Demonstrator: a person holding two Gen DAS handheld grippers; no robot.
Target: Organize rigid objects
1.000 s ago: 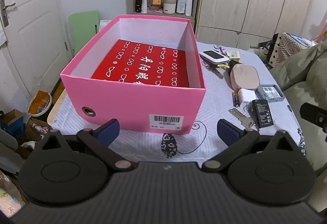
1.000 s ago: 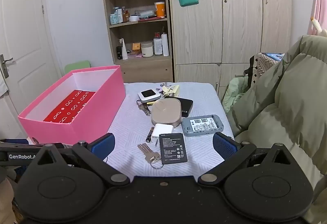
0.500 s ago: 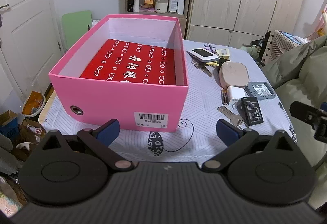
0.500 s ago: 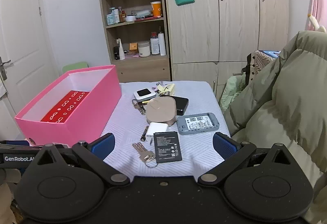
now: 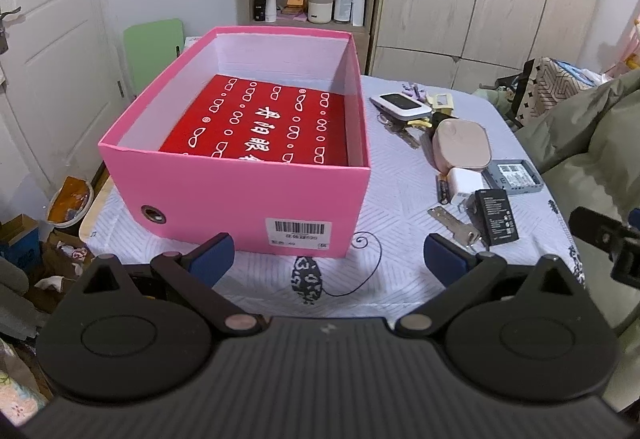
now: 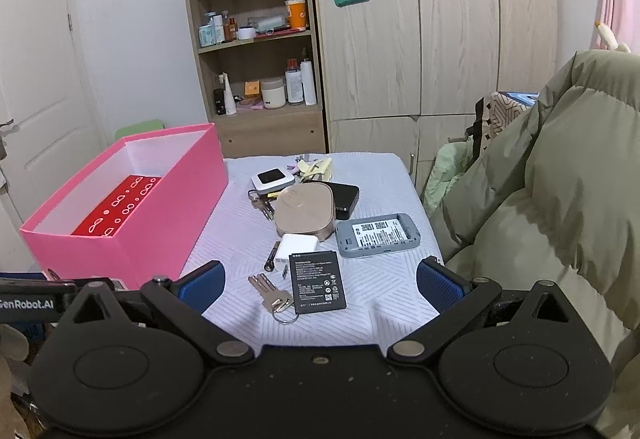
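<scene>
A white door (image 6: 40,79), open wooden shelf (image 6: 256,51) and pale wardrobe (image 6: 448,39) line the walls.

Even, soft indoor light fills the room, sharp around the pink box (image 5: 256,195), while fisheye bending curves the wardrobe (image 6: 452,39) beyond it.

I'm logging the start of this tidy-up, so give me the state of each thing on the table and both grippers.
Left gripper: open, empty.
Right gripper: open, empty.
Pink box: lid off, only a red sheet inside.
Grey device: back cover off, label showing.
Battery: loose, flat on the cloth.
Keys: flat, beside the battery.
</scene>
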